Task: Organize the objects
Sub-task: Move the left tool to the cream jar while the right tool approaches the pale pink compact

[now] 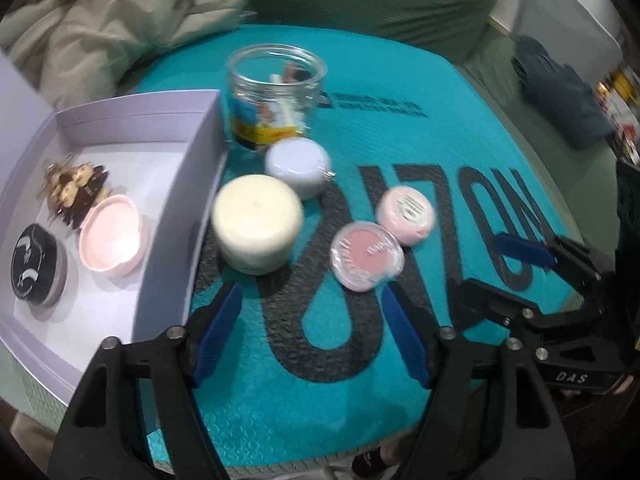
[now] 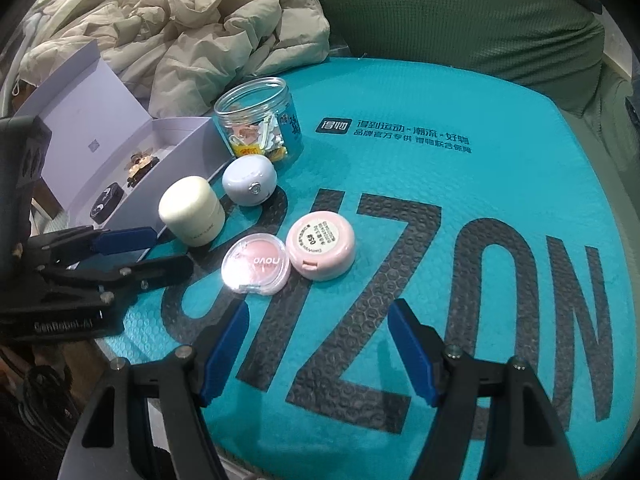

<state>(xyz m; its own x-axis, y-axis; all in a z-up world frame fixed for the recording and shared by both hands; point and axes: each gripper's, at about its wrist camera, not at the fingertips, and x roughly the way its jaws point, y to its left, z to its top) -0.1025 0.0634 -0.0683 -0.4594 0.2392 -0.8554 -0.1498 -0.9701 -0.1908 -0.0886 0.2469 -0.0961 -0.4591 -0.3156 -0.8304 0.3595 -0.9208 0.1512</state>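
A teal bubble mailer [image 2: 500, 184] lies over a green cushioned seat, with a beige puffer jacket [image 2: 168, 28] heaped behind. The lavender box [image 1: 200, 184] already holds a black tin [image 1: 34, 270], a pink pot [image 1: 110, 236] and a hair claw [image 1: 74, 188]. Still outside are a cream jar [image 1: 256, 228], a pale blue case [image 1: 298, 166], a blush compact [image 2: 256, 268], a pink round case [image 2: 322, 246] and a clear jar [image 2: 258, 120]. The left gripper [image 1: 312, 332] and right gripper [image 2: 320, 344] both hover spread and empty.

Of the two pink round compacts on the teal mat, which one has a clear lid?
The blush compact nearer the cream jar: its lid is transparent. The other pink compact is opaque with a printed sticker.
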